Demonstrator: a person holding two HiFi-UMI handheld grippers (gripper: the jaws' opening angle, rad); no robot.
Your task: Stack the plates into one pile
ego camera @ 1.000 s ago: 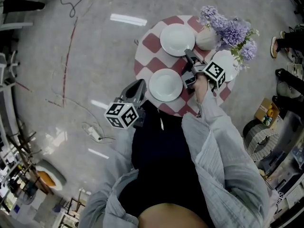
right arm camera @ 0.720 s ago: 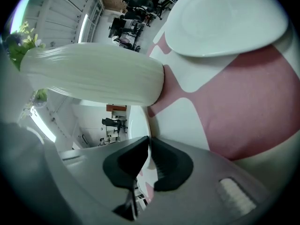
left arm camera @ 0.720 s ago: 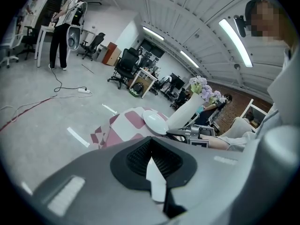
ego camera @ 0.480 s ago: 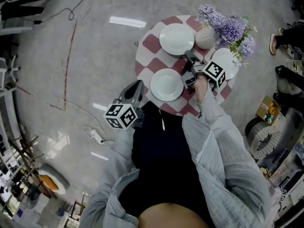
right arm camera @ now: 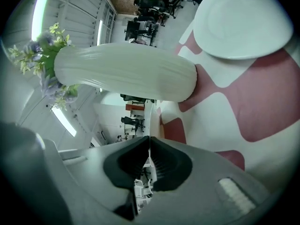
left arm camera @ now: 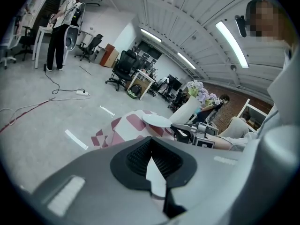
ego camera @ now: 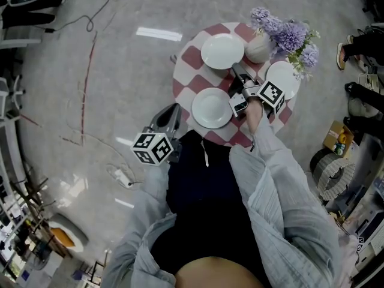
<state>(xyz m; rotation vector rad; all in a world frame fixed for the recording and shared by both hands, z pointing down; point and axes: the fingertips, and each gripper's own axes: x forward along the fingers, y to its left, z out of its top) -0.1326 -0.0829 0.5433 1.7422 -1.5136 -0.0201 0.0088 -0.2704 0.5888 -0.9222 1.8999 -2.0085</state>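
- Your right gripper (right arm camera: 149, 146) is pinched shut on the rim of the far round white ceramic plate (ego camera: 222, 51), beside the pale vase (ego camera: 259, 48).
- Hold it level, swing it over the near white plate (ego camera: 211, 108), and lower it gently.
- Your left gripper (left arm camera: 151, 156) hangs closed and empty.
- The right gripper view shows the rim edge-on between the pads; the head view hides that.

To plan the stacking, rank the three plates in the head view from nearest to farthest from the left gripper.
1. near plate: at the table's front edge, just right of the left gripper.
2. far plate: at the back edge, up and to the right.
3. right plate: at the right edge, across the table.
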